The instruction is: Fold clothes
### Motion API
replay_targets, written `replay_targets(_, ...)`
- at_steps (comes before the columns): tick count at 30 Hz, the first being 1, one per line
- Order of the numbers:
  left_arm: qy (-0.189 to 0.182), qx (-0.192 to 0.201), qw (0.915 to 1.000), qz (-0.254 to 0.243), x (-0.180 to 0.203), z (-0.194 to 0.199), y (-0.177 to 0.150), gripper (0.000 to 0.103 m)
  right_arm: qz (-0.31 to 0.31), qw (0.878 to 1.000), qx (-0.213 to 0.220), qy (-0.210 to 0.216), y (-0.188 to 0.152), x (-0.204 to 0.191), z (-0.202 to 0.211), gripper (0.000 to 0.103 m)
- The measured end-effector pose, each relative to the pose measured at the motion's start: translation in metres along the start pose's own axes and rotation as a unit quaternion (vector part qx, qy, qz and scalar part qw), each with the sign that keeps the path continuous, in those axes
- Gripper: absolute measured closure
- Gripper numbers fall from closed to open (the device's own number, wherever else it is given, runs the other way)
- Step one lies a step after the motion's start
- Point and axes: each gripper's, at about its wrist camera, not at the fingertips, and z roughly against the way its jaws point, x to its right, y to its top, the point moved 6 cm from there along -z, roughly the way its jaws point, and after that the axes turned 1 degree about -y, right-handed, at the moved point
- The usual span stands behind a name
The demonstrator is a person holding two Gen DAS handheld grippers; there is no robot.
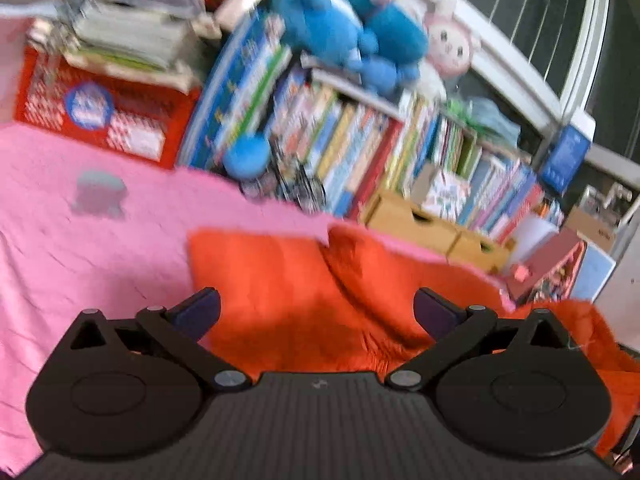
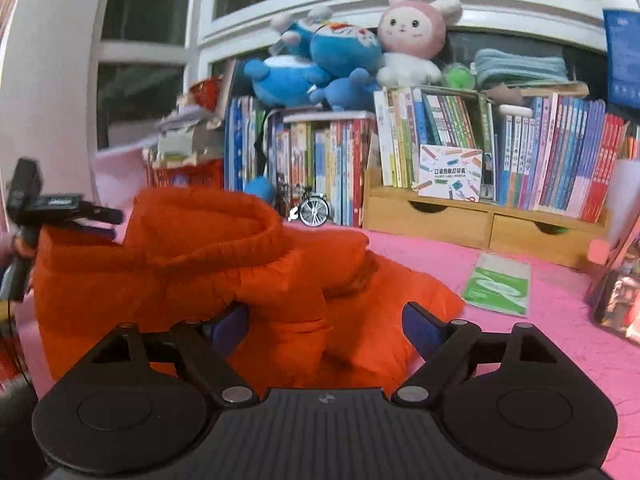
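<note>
Plainly the biggest risk lies with the pink sheet (image 2: 520, 336) covering the bed: it is loose and creased, so a low pinch could gather sheet together with garment and drag both. On it lies the orange padded jacket (image 2: 224, 264), bunched with its hood standing up toward the bookshelf (image 2: 460, 152); being puffy and slick-looking, it will likely spring back or slide out of any fold not pressed flat. The left tongs (image 1: 316, 312) hover over a flat orange panel with jaws wide apart, holding nothing, and that view is motion-blurred, so exactly where they would land is hard to judge. The right tongs (image 2: 326, 326) are also spread apart, straddling a raised ridge of fabric without clamping it; closing here might catch several layers at once. A green booklet (image 2: 498, 286) lies just beside the jacket and could be swept away by a swinging sleeve.
</note>
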Motion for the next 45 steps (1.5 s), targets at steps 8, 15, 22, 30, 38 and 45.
replay_targets(8,-0.101,-0.061,0.9921,-0.042,0.013,0.024,-0.019,0.0,-0.058,0.998,-0.019,0.01,-0.009,0.016,-0.013,0.019)
replay_targets(15,-0.11,-0.12,0.979,-0.123,0.037,-0.013,-0.041,0.0,-0.041,0.998,-0.008,0.045,-0.003,0.01,-0.001,0.015)
replay_targets(22,-0.112,-0.126,0.9718,-0.165,0.055,-0.035,-0.055,0.0,0.11,0.993,0.042,0.026,0.001,-0.031,-0.008,0.005)
replay_targets(30,-0.113,-0.112,0.978,-0.135,0.044,-0.024,-0.054,0.0,0.026,0.995,-0.048,0.087,-0.007,-0.044,-0.033,0.039)
replay_targets(38,-0.12,-0.081,0.9873,-0.067,0.031,-0.016,-0.036,0.0,-0.05,0.996,-0.068,-0.025,0.0,-0.015,-0.036,0.08)
replay_targets(45,-0.093,-0.098,0.9883,-0.071,0.024,-0.023,-0.046,0.0,-0.046,0.991,-0.079,-0.101,-0.004,-0.003,-0.039,0.079)
